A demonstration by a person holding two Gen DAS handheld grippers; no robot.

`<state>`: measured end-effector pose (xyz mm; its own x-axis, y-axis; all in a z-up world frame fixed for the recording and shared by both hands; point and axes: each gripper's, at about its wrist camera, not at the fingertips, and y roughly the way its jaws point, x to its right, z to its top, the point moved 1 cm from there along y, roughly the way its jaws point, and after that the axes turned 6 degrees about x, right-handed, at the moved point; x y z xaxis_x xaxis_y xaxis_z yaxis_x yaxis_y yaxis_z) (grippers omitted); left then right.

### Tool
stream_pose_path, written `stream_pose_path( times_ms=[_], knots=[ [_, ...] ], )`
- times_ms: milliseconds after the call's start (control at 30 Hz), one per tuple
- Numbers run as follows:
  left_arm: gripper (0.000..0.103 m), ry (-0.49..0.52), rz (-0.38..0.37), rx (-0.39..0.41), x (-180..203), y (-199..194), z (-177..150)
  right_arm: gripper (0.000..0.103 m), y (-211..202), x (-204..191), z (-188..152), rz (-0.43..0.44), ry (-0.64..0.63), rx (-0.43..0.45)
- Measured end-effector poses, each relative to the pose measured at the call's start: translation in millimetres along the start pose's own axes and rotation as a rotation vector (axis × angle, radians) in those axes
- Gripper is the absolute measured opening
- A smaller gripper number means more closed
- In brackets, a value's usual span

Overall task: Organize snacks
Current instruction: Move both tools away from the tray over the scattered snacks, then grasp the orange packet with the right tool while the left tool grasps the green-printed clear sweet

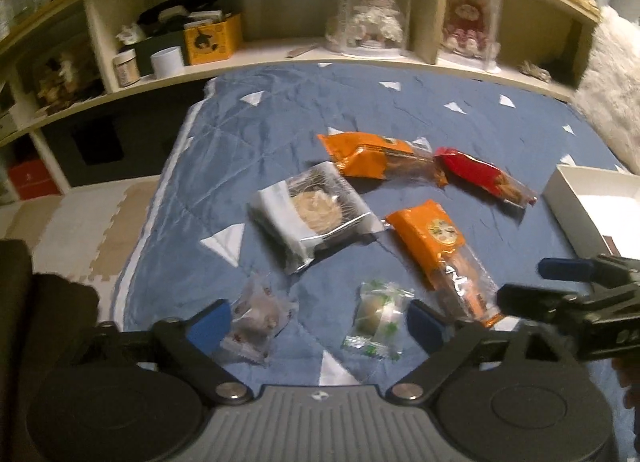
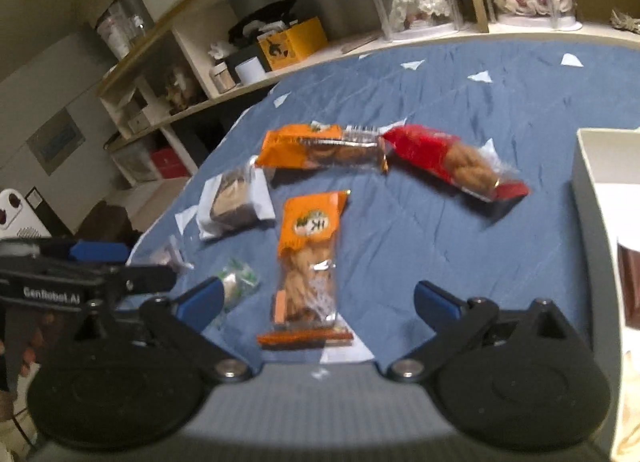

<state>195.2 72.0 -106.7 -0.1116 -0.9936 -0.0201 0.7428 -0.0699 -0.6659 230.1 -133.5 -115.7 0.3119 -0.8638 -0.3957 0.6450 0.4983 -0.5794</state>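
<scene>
A blue quilt [image 1: 248, 129] carries the snacks, with a white box [image 2: 588, 181] at its right edge. The right gripper [image 2: 318, 300] has its jaws spread wide and empty around the near orange packet [image 2: 310, 262]. The left gripper [image 1: 318, 320] is equally spread, holding nothing, a small green-wrapped sweet [image 1: 378, 318] between its jaws.

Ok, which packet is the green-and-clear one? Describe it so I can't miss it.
On the blue quilt, look at the near edge between the left gripper fingers. The small clear packet there has green print and a pale round sweet, unlike the long orange packet beside it.
</scene>
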Motion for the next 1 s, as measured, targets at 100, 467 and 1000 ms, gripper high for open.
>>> stream_pose_path(
  times_ms=[100,467,1000],
  knots=[
    [0.076,0.042,-0.041,-0.007,7,3,-1,0.082,3,-4,-4,0.003,-0.02,-0.002],
    [0.059,0.097,-0.108,-0.059,25,19,-12,0.055,12,-21,-17,0.003,-0.157,-0.075],
    [0.049,0.126,-0.132,-0.038,36,27,-13,0.053,-56,-6,-37,-0.031,-0.129,-0.224]
  ],
)
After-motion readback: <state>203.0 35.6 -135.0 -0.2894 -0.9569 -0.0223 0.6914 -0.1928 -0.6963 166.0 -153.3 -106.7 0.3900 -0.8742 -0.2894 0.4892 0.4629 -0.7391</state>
